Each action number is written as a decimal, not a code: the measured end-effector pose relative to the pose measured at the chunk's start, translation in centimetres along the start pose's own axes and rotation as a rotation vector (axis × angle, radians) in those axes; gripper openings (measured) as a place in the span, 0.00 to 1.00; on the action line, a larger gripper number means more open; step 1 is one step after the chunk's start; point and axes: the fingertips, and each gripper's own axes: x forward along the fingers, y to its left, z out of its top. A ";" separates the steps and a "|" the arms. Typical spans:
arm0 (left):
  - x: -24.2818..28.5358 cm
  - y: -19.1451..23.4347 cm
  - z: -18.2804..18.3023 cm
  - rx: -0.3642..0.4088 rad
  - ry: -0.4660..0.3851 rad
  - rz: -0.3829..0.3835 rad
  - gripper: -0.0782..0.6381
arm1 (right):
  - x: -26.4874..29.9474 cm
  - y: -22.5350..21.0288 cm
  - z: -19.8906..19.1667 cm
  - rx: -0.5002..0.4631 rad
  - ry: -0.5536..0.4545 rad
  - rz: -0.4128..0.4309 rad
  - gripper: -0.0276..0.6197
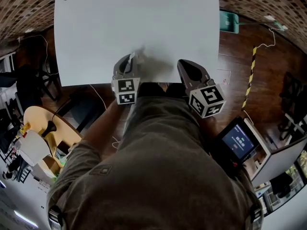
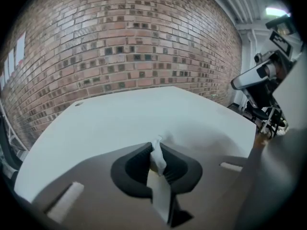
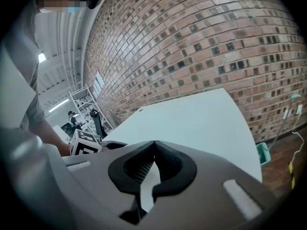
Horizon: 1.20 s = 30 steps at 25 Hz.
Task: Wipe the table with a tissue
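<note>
white tabletop (image 1: 144,23) open ahead, left claw (image 2: 157,147) nipping tissue (image 2: 159,163) at edge, right claw (image 3: 154,146) closed

A lab-like workshop: brick wall (image 2: 120,47), metal scaffolding (image 3: 80,101), hazard-striped floor tape (image 1: 251,73).

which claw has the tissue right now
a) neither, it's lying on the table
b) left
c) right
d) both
B: the left claw is shut on the white tissue, while the right claw has its tips together with nothing between them.
</note>
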 end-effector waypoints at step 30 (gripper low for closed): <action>-0.9 2.8 -1.0 -0.027 0.059 0.187 0.15 | -3.5 -2.0 1.1 -0.034 -0.042 0.051 0.06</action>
